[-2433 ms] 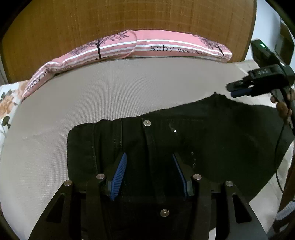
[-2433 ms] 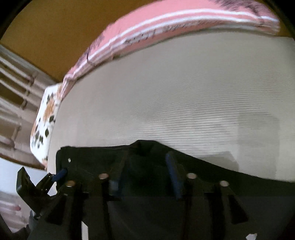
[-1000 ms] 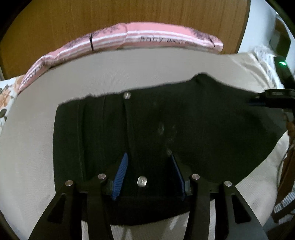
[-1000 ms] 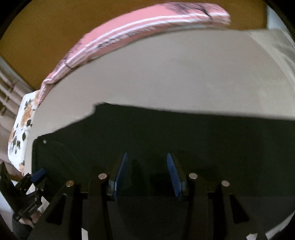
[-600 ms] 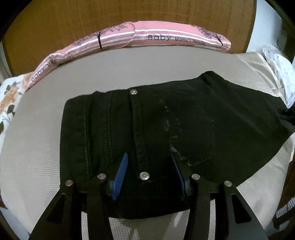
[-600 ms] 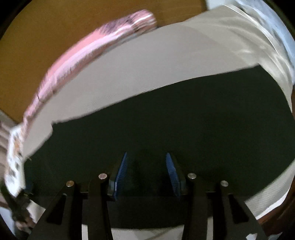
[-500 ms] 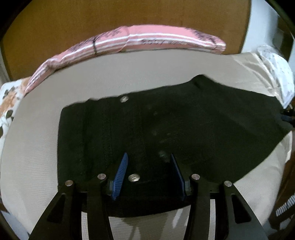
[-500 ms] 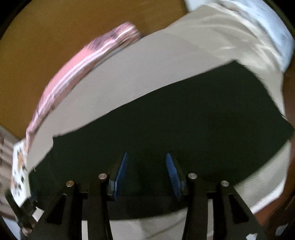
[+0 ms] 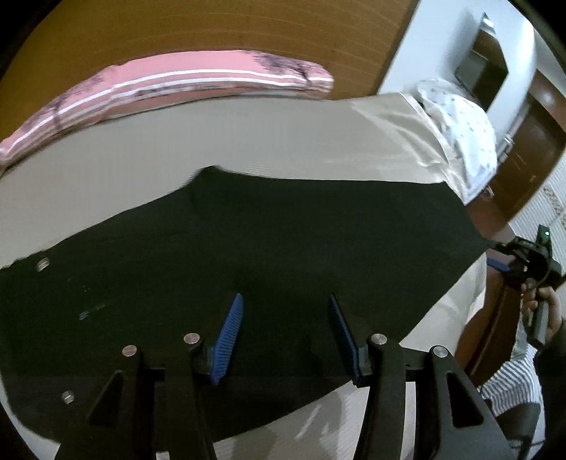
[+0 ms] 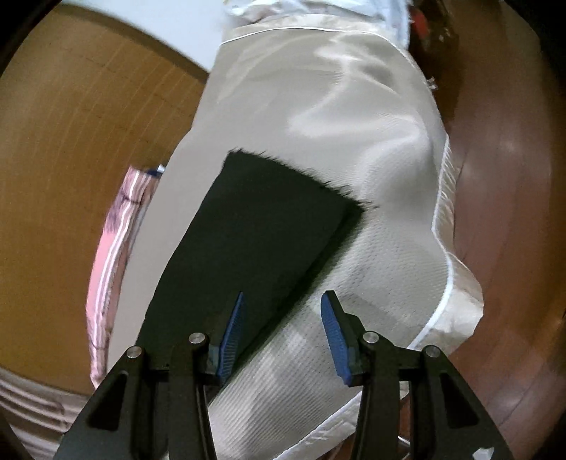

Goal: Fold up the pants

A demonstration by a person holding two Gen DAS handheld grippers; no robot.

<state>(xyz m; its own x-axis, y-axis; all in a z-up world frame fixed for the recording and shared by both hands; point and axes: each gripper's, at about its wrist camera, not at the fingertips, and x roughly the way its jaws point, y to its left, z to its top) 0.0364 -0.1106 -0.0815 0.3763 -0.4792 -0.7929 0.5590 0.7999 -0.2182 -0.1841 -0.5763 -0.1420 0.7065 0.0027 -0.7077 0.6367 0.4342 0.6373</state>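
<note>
You have a bed (image 9: 247, 141) with a beige woven cover ahead, its satin-edged corner (image 10: 353, 88) glossy under the room light. A wooden headboard (image 9: 212, 28) stands behind a pink striped pillow (image 9: 177, 81). To your right: a white wall (image 9: 442, 42), a dark wooden door (image 9: 530, 148), reddish-brown floor (image 10: 513, 212).

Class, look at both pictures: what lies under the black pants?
The pants lie flat on a beige mattress, bare all round them. The mattress part beneath them, and any lower fabric layer, is covered from sight.
</note>
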